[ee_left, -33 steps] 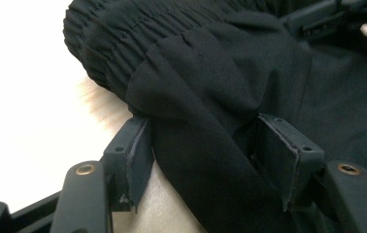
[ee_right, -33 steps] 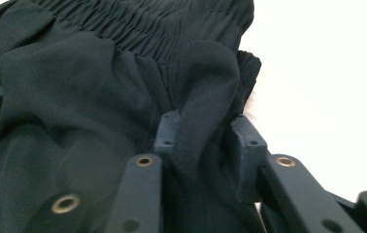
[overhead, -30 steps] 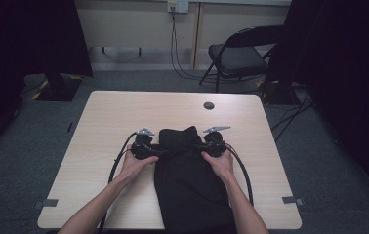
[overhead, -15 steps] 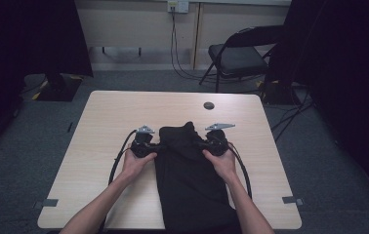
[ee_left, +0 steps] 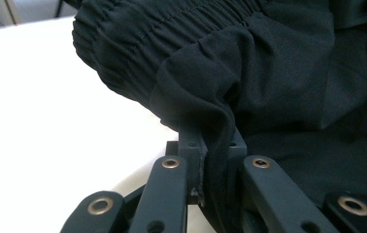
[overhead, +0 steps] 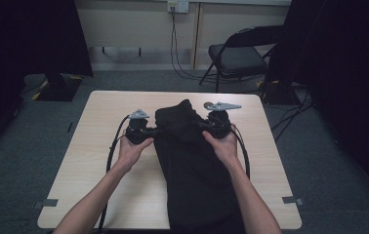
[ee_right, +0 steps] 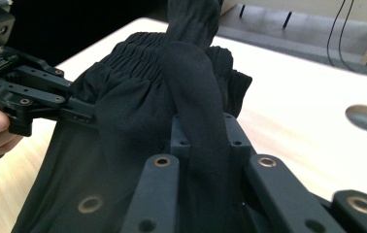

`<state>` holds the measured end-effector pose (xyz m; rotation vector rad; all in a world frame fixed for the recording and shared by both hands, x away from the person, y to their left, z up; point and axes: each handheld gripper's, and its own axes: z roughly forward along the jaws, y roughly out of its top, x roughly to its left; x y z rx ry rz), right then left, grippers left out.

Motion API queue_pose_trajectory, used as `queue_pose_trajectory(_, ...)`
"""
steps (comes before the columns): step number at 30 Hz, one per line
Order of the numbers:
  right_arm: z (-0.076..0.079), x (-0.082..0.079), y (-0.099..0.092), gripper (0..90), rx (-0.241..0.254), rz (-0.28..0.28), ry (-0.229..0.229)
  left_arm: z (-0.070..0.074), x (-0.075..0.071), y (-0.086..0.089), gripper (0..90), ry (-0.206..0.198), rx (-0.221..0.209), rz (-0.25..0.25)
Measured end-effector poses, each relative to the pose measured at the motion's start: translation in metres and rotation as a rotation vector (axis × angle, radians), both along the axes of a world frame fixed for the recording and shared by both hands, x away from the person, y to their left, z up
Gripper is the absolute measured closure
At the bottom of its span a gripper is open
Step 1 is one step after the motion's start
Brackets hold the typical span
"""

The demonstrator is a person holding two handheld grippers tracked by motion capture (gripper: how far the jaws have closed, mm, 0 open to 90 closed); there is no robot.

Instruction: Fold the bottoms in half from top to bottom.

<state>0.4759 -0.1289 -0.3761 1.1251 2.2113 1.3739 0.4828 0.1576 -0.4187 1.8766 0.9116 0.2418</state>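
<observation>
Left gripper view: the left gripper is seen clamped on a fold of the garment. The right gripper likewise is clamped on fabric, so the waistband is held spread above the table, apparently for laying out.

Bare forearms; each black claw — brass-ringed screws, grey plate — trails a black cable.
</observation>
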Motion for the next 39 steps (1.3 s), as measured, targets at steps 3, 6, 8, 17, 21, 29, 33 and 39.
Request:
queue_pose_trajectory(3,0.014,0.004,0.002,79.6,0.006,-0.002,-0.022,0.014,0.004,0.002,84.6,-0.018,-0.013,0.012)
queue_pose_trajectory(6,0.032,0.007,0.006,79.6,0.007,0.001,-0.051,0.03,0.007,0.004,84.6,-0.052,0.0,0.022)
queue_pose_trajectory(8,0.043,0.009,0.008,79.6,0.01,0.002,-0.068,0.041,0.01,0.007,84.6,-0.071,0.001,0.024)
queue_pose_trajectory(17,0.101,0.026,0.023,79.7,0.056,0.006,-0.146,0.11,0.026,0.026,84.8,-0.161,0.003,0.068)
queue_pose_trajectory(21,0.126,0.034,0.034,79.7,0.067,0.006,-0.182,0.132,0.034,0.037,84.8,-0.185,-0.012,0.094)
queue_pose_trajectory(29,0.18,0.045,0.054,79.7,0.045,-0.019,-0.252,0.19,0.048,0.05,85.0,-0.258,-0.033,0.149)
queue_pose_trajectory(33,0.22,0.045,0.067,79.8,0.028,-0.023,-0.32,0.235,0.049,0.055,85.1,-0.327,-0.057,0.208)
queue_pose_trajectory(39,0.258,0.031,0.075,79.9,0.052,0.004,-0.414,0.272,0.034,0.06,85.1,-0.43,-0.045,0.229)
